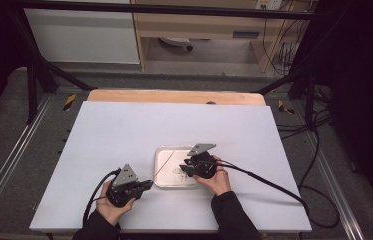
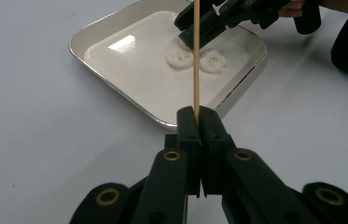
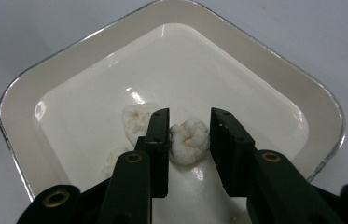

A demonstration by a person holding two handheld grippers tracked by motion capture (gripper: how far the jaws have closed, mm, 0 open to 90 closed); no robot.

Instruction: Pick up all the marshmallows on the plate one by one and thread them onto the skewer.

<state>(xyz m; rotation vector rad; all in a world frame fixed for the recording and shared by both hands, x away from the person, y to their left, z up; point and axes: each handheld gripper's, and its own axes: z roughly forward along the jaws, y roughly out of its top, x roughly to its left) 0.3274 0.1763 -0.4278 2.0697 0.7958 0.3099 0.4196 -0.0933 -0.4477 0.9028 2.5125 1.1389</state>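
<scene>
Two grippers working around the white tray [image 1: 163, 170]. Left gripper [image 2: 198, 122] sits just outside the tray's near-left edge, jaws pressed together on a thin wooden skewer [image 2: 196, 60] that reaches over the tray. Right gripper [image 3: 189, 140] hangs over the tray's middle, jaws slightly spread around a white popcorn piece [image 3: 189, 141], one side touching, gap on the other.

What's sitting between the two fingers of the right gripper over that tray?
In the right gripper view, one white popcorn piece lies between the right gripper fingers, touching the left one, with a gap to the other. It rests in the tray.
</scene>
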